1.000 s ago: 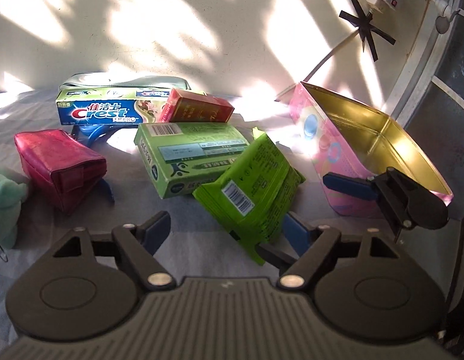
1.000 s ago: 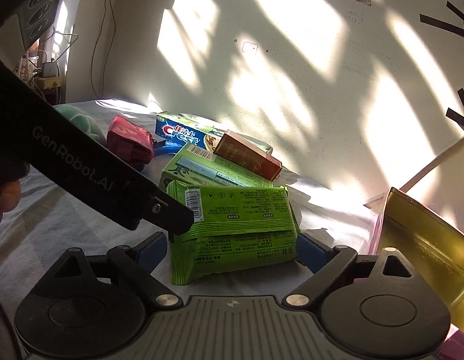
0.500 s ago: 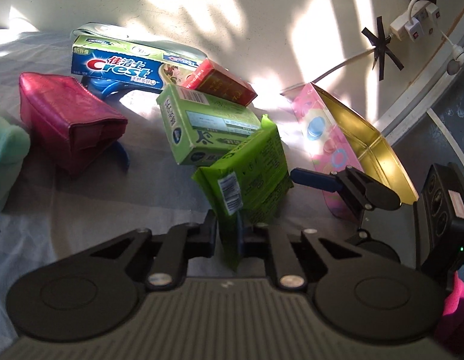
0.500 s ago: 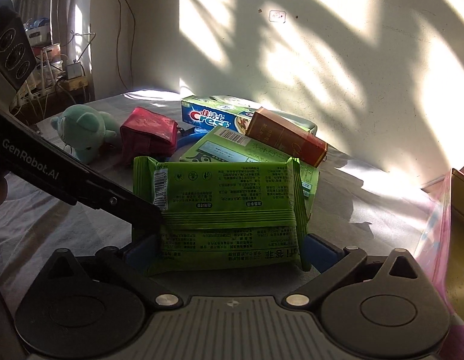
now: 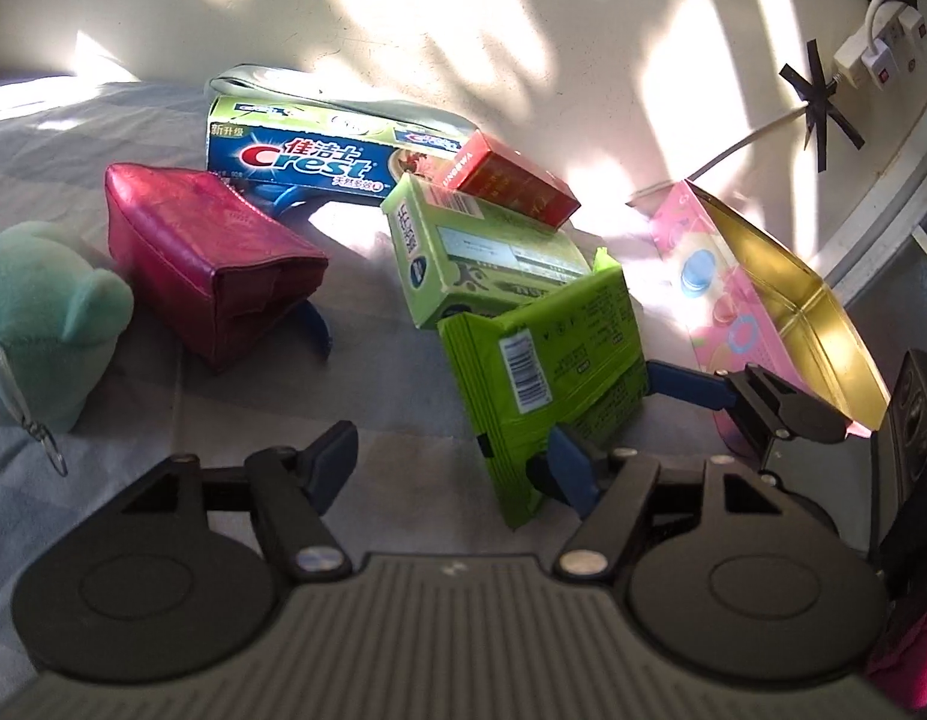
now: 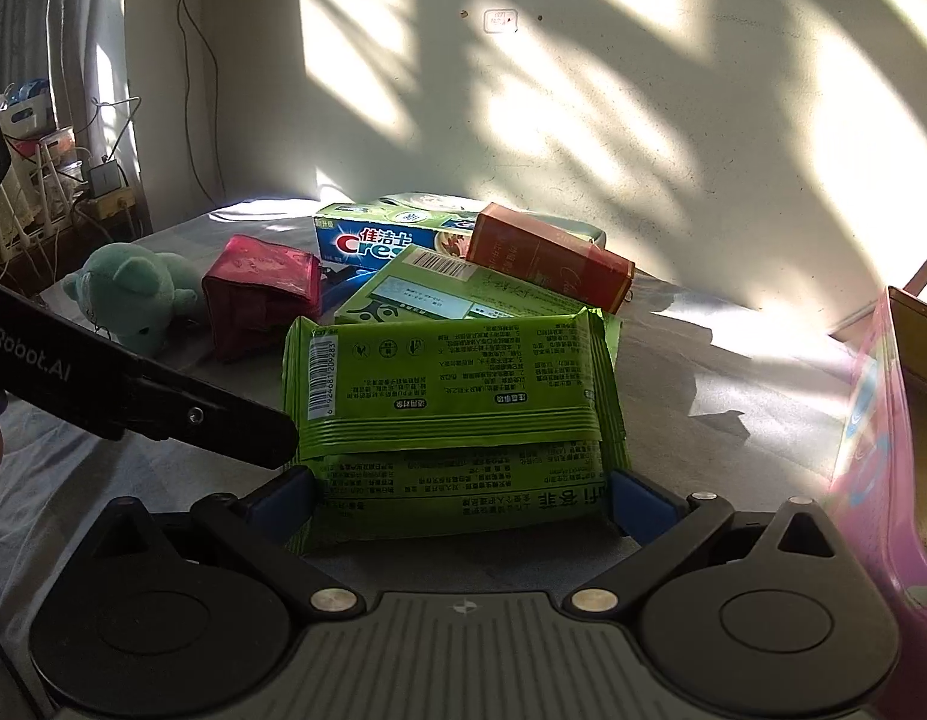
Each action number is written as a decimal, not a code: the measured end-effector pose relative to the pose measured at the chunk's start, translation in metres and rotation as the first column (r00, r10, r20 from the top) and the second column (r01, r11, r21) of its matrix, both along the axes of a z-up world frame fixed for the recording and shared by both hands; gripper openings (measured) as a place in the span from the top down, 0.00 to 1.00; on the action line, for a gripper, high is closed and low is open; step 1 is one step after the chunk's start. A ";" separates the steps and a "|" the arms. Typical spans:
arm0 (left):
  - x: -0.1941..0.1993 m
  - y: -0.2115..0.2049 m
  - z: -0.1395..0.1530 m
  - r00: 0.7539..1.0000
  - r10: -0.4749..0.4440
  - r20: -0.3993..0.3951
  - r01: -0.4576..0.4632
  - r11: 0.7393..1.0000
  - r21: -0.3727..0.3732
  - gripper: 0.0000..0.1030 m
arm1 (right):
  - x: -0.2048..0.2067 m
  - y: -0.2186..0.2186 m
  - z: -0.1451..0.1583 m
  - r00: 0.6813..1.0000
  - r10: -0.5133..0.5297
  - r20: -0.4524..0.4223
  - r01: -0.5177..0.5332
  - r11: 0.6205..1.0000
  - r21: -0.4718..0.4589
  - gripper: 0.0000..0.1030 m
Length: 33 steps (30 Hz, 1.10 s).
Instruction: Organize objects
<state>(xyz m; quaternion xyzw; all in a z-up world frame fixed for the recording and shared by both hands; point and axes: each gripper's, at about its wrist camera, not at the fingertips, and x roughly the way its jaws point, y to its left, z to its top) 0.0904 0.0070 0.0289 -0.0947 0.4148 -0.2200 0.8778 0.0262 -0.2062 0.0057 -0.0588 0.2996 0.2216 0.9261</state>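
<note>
Green packet point(image 6: 457, 414) stands on edge between our right gripper point(image 6: 463, 495) pads, spread to their widest with one at each short end, seemingly bracing it; real pressure we cannot confirm. Our left gripper point(image 5: 445, 462) has just been opening: its jaws stand apart, the right finger point(image 5: 568, 468) against the packet's near corner, the left clear at nine o'clock. At twelve o'clock lies the green box point(image 5: 475, 258). At two o'clock the pink tin point(image 5: 763, 300), gaping, looks like the destination.
</note>
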 end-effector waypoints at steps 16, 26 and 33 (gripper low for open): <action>-0.030 -0.053 0.043 0.986 -0.112 0.121 0.107 0.993 0.048 0.79 | -0.049 -0.003 0.030 0.968 -0.040 0.249 0.051 0.998 -0.035 0.10; -0.023 -0.211 0.073 0.890 -0.400 0.220 0.391 0.917 0.084 0.77 | -0.074 -0.135 0.064 0.845 -0.390 0.365 0.432 0.901 -0.037 0.09; -0.015 -0.284 0.041 0.877 -0.446 0.180 0.422 0.893 0.158 0.59 | -0.059 -0.201 0.039 0.808 -0.534 0.249 0.554 0.833 -0.011 0.05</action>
